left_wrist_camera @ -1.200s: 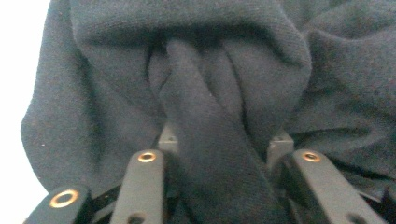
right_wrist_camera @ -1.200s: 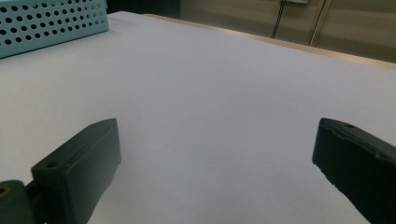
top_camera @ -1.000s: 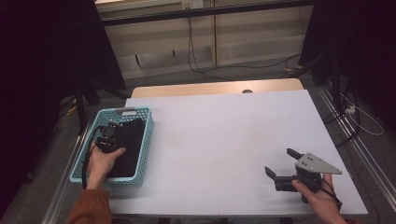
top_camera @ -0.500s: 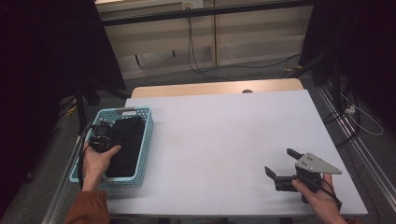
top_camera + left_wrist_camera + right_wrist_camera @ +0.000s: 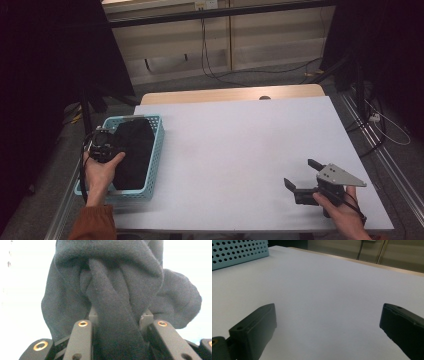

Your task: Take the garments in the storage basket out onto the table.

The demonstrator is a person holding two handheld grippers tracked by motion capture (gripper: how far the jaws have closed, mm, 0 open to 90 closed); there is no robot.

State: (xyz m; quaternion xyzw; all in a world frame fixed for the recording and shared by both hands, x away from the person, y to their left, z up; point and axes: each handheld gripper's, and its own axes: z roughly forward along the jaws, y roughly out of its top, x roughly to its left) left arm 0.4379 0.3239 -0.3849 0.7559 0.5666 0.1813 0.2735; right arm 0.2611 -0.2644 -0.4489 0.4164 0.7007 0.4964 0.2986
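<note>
Dark garment gripped by the left claw (image 5: 111, 146) over a blue basket (image 5: 156, 150).
The soft, light black cloth (image 5: 117, 290) is pinched at a bunched fold; the right claw (image 5: 303, 181) is held wide over the bench (image 5: 240, 150).

Dark cloth bunched up in the blue basket

The black knit garment (image 5: 117, 297) is twisted into thick folds, pinched between the left gripper's (image 5: 102, 145) jaws. The rest of it drapes down inside the light-blue perforated basket (image 5: 156, 150) at the table's left edge.
</note>
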